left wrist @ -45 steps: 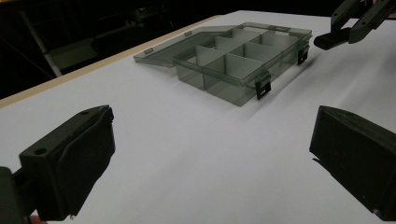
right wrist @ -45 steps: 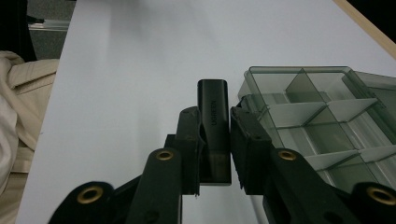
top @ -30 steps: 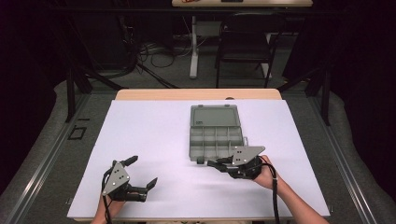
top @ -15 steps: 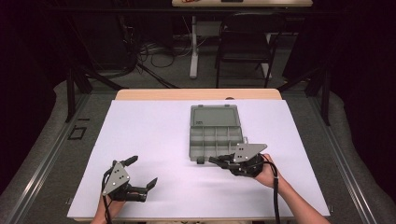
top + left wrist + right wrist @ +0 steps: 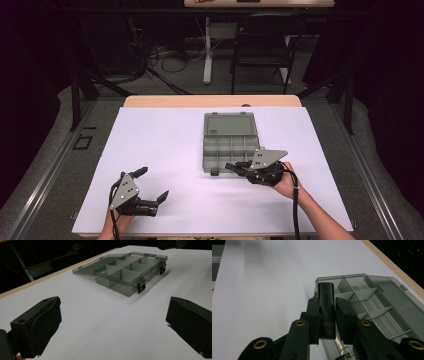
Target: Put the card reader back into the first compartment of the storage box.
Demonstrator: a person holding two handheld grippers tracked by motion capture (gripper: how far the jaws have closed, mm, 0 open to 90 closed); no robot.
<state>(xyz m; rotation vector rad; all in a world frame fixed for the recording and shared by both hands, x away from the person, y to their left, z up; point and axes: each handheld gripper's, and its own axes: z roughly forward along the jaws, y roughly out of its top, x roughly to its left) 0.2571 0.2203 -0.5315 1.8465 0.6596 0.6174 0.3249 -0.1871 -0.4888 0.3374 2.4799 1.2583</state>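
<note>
Nearest the person, close to the front edge of the tabletop point(image 5: 165, 145) and toward its left corner, the left gripper point(image 5: 150, 187) rests with its jaws spread wide and nothing between them; in the left gripper view its two black jaws frame bare white surface.

Farther in, right of the middle, the right gripper point(image 5: 234, 167) has its jaws closed on a small black adapter point(image 5: 326, 302), which stands up between them with pale lettering along its face. Its free end sits at the near front corner of the compartment box point(image 5: 230, 150), a smoky clear organizer lying open with its lid point(image 5: 230, 122) folded flat toward the far edge.

The step in hand looks like setting the adapter into one of the front compartments. To do it well, carry the tip over the front wall before lowering, line it up with the length of the cell so it clears the dividers point(image 5: 362, 293), and open only once it lies low inside. The box is light and may slide if nudged; the idle gripper could steady it.

From above, the gripper's grey plate point(image 5: 267, 157) covers the adapter and the front right cells. Whether the adapter touches the box wall cannot be told. The compartments in sight look empty, though the tinted plastic makes that hard to confirm.
</note>
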